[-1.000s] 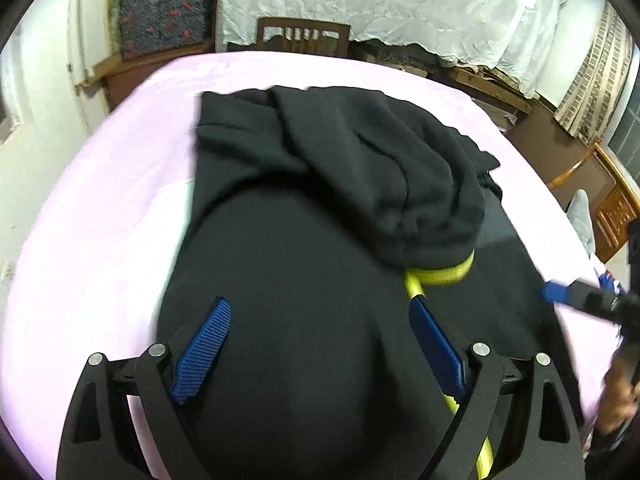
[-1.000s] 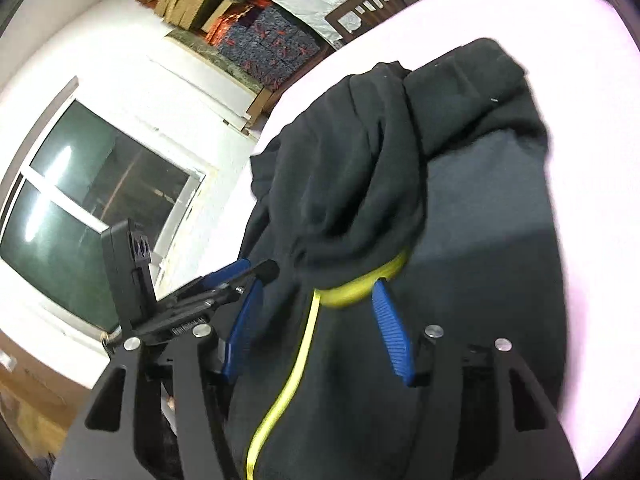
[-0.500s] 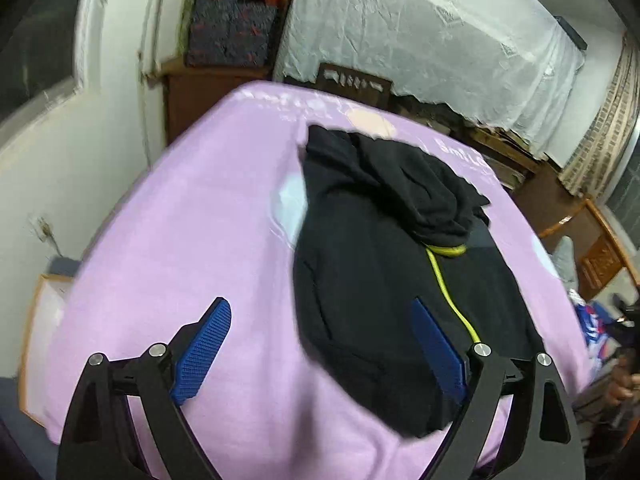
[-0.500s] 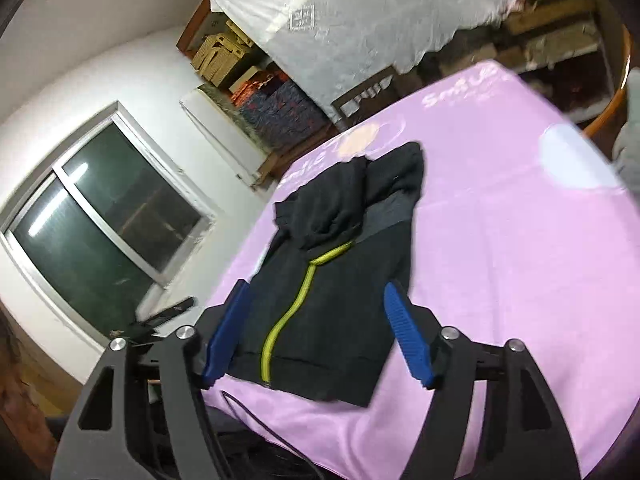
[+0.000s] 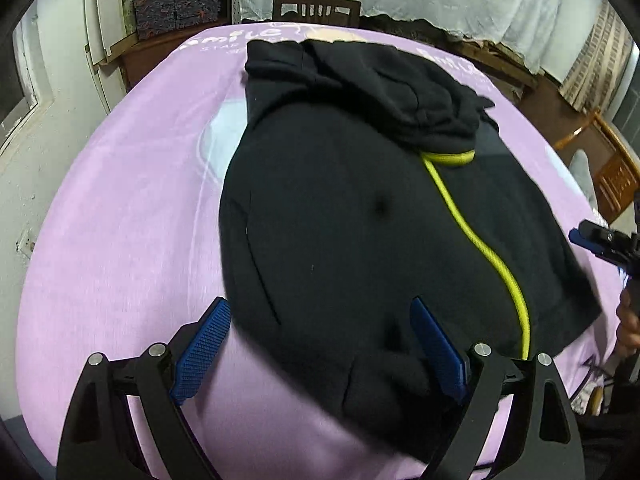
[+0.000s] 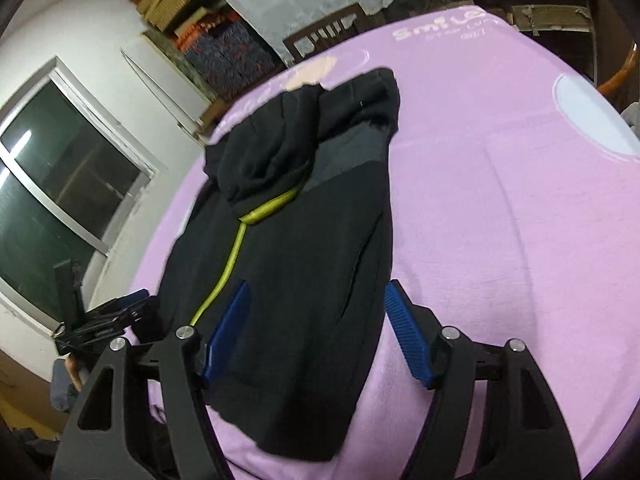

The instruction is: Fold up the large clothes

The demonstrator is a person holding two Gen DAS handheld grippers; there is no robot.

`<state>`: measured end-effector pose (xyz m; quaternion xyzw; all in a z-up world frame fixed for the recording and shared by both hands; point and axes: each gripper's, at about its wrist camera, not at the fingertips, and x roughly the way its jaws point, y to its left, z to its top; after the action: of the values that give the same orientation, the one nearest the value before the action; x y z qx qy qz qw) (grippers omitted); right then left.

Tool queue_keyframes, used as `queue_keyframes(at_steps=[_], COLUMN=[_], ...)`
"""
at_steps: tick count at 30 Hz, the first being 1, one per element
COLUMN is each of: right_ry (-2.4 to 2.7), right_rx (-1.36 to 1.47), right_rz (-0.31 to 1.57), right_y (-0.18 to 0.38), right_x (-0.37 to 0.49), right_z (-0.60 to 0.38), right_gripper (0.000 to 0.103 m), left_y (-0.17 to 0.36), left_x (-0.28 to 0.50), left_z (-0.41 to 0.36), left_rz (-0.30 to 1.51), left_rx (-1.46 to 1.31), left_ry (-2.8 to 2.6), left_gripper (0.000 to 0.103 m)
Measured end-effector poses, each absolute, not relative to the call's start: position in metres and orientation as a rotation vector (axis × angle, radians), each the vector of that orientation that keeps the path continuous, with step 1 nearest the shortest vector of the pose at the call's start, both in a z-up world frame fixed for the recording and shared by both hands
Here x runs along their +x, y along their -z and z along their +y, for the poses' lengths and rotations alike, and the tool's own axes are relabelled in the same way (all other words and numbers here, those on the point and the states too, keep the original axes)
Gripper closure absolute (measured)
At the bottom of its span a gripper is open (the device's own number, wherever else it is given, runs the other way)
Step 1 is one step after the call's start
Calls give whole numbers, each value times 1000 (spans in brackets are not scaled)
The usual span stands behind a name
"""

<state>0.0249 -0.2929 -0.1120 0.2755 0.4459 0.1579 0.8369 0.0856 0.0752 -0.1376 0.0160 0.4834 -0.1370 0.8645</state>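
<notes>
Hoodie point(image 5: 360, 220), black with a yellow zip point(image 5: 476, 236), is spread flat on the purple bed point(image 5: 120, 220), hood bunched at the far end. Left gripper point(image 5: 320, 344) and right gripper point(image 6: 316, 332) are held over its near hem, jaws apart, nothing gripped. A chair point(image 5: 316, 10) is seen beyond.

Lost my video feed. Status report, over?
Left claw open, right claw open, both empty. Black hoodie lies partly folded on purple blanket, hood flopped over chest. Nothing in the way.
</notes>
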Motion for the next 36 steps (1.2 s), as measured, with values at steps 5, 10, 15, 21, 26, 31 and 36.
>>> queue_keyframes(at_steps=[5,10,15,21,26,31,36], right_ry=[-347,-396,-435,-430,-442,-475,-492], right_rx=[594,636,692,705,708,647,624], right_rz=[1003,1026,1027,1012,1020,1029,1023], right_y=[130,140,141,138,142,140,140], right_x=[22,2,-23,-31,-24,-25,-25], right_z=[-283,-281,-291,-298,-293,-282,-277], right_gripper=[35,36,36,36,37,45,49], left_y=[151,150,141,135,143,144,146], left_x=[66,49,43,54,55,55,56], left_z=[80,101,121,119,107,91,83], left_rz=[1012,1012,1004,1010,1031,1026,1006], left_rx=[79,37,-39,-90,-111,-90,-55], left_ry=[279,257,249,290,371,436,439], left_gripper=[10,10,9,10,20,51,52])
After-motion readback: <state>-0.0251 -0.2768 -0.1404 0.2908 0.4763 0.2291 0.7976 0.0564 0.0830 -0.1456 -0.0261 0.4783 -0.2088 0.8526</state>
